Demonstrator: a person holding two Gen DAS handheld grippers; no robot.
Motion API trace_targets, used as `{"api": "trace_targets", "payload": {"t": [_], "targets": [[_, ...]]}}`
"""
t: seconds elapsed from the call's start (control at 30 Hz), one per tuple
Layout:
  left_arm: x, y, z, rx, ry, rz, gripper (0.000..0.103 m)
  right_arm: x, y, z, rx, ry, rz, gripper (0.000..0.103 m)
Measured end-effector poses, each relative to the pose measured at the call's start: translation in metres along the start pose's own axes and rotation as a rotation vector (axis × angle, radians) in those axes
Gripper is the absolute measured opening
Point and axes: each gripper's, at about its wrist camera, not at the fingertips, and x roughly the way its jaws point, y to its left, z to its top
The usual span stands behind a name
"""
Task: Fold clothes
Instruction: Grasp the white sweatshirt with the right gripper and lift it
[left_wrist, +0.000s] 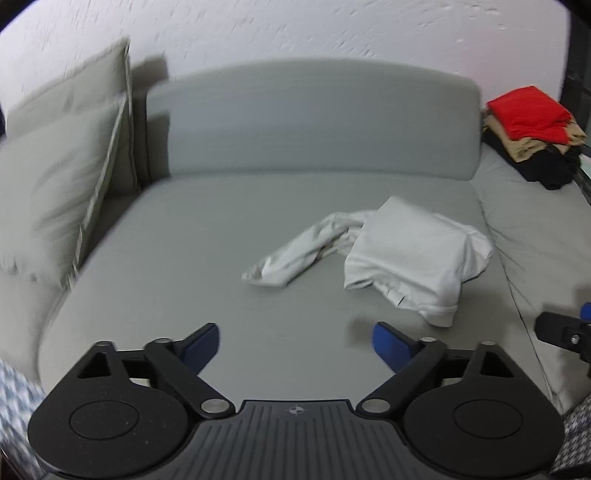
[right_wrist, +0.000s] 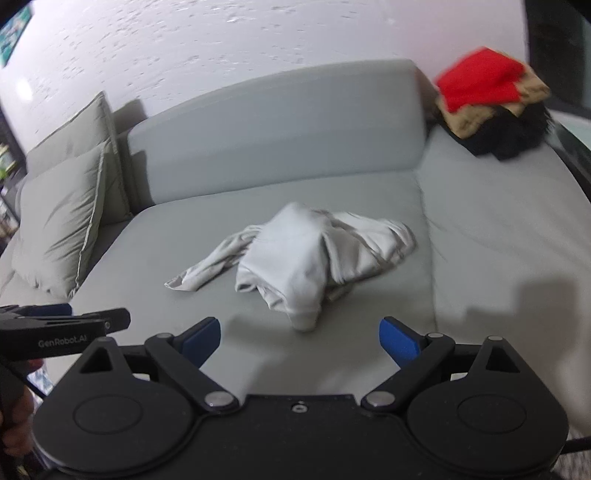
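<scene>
**Operator:** Claw status: my left claw (left_wrist: 295, 345) stands wide with nothing between its blue pads (left_wrist: 201, 345). My right claw (right_wrist: 300, 341) also stands wide and empty. Both point down toward the sofa seat (left_wrist: 166, 258).

**Trainee:** Where is the item to fold?

**Operator:** A white garment (right_wrist: 306, 254) lies crumpled in the middle of the seat, ahead of both claws and touching neither. One long part, probably a sleeve or leg (left_wrist: 291, 256), trails out to the left. A stack of folded clothes (left_wrist: 532, 136) sits at the far right end of the sofa, red piece on top.

**Trainee:** How will the garment handle?

**Operator:** I judge it light, soft and limp, with no stiffness. It will sag and bunch when lifted, and thin cloth can slip from a shallow pinch.

**Trainee:** Where do I take hold?

**Operator:** Pinch at a hem or an outer corner, one claw per side, well apart. I avoid the bunched middle, since grabbing several layers there would hinder spreading it flat.
</scene>
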Motion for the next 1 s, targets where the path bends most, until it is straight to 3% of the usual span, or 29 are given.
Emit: {"api": "trace_targets", "payload": {"t": [0.17,0.23,0.3,0.5,0.73,0.87,0.9,0.97,1.0], "targets": [[0.023,0.014,0.001,-0.032,-0.007,-0.040,0.085,0.038,0.028,0.011,-0.138,-0.053,0.043,0.088],[0.035,0.010,0.003,-0.019,-0.010,-0.096,0.083,0.056,0.038,0.017,-0.168,-0.059,0.048,0.083],[0.050,0.004,0.005,-0.011,0.007,-0.140,0.081,0.078,0.045,0.022,-0.190,-0.048,0.045,0.078],[0.083,0.019,0.012,-0.109,0.036,-0.166,0.070,0.138,0.053,0.027,-0.275,-0.005,0.025,0.065],[0.108,0.032,0.013,-0.161,0.083,-0.173,0.073,0.205,0.059,0.026,-0.378,0.096,-0.014,0.068],[0.108,0.033,0.007,-0.170,0.105,-0.178,0.071,0.231,0.070,0.014,-0.493,0.146,-0.090,0.072],[0.107,0.034,0.006,-0.169,0.104,-0.180,0.070,0.233,0.071,0.012,-0.517,0.142,-0.109,0.069],[0.099,0.032,0.006,-0.139,0.075,-0.144,0.070,0.228,0.070,0.015,-0.524,0.116,-0.121,0.034],[0.094,0.030,0.006,-0.118,0.058,-0.124,0.070,0.222,0.066,0.023,-0.466,0.110,-0.086,0.010]]}}
